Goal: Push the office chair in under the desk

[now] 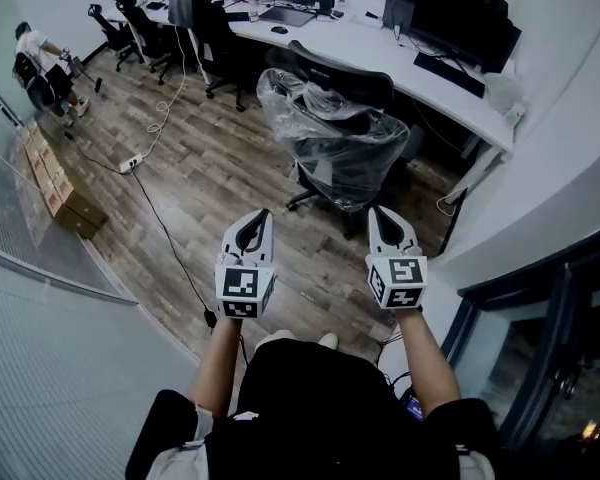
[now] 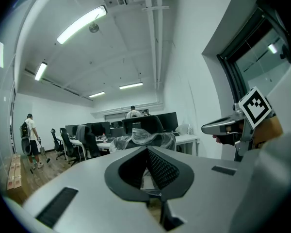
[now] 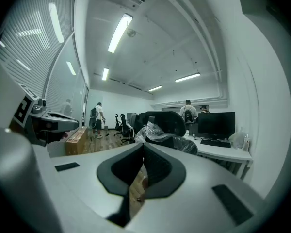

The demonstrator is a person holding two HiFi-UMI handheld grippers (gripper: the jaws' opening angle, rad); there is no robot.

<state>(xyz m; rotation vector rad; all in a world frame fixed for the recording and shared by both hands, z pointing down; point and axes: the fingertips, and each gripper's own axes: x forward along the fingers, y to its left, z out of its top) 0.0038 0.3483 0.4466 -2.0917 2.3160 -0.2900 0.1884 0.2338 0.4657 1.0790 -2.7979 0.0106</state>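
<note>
Shut tight on nothing: left tongs [image 1: 258, 218] and right tongs [image 1: 383, 215], side by side, nearest. Farther off, plastic-wrapped chair [image 1: 340, 133] at the near edge of the white bench [image 1: 380, 53].

One left gripper [image 1: 263, 218], one right gripper [image 1: 378, 214], one plastic-wrapped office chair [image 1: 340, 138], one long desk [image 1: 372, 46]

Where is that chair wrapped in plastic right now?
In the head view the office chair stands mid-picture on the wooden floor, beside the long white desk, just ahead of the left gripper and right gripper.
</note>
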